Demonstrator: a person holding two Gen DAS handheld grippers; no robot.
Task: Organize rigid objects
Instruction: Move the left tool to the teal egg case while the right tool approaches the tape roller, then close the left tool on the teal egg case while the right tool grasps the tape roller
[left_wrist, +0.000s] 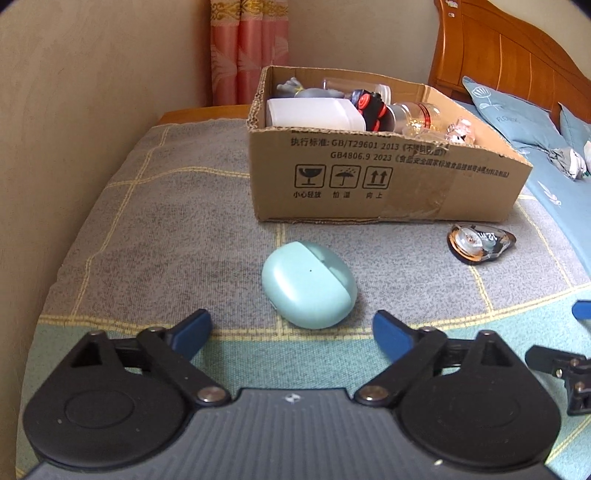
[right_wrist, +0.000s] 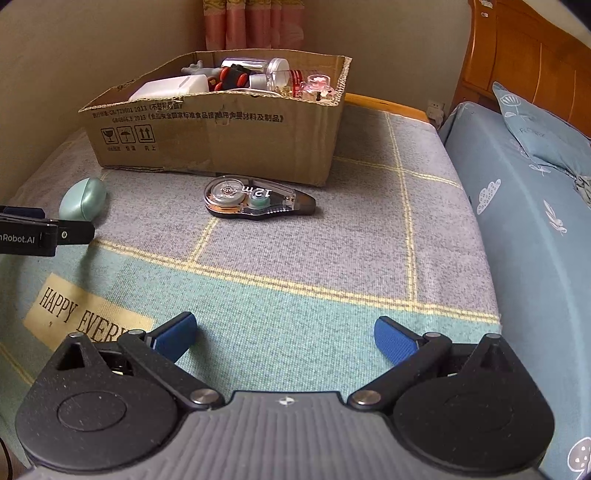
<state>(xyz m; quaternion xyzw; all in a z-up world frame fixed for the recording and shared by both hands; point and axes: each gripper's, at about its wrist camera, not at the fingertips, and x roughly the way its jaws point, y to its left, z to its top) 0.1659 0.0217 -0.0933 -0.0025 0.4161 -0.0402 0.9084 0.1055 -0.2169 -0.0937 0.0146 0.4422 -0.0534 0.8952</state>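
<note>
Left gripper (left_wrist: 291, 332), jaws standing open and empty, is facing the earbud case (left_wrist: 308, 283) lying just ahead, nearer than the cardboard box (left_wrist: 388, 184); right gripper (right_wrist: 284, 338), jaws likewise open, is sitting farther off.

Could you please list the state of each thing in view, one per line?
left gripper: open, empty
right gripper: open, empty
earbud case: lid closed, on blanket
correction tape: lying flat, on blanket
cardboard box: open-topped, holding several items
</note>
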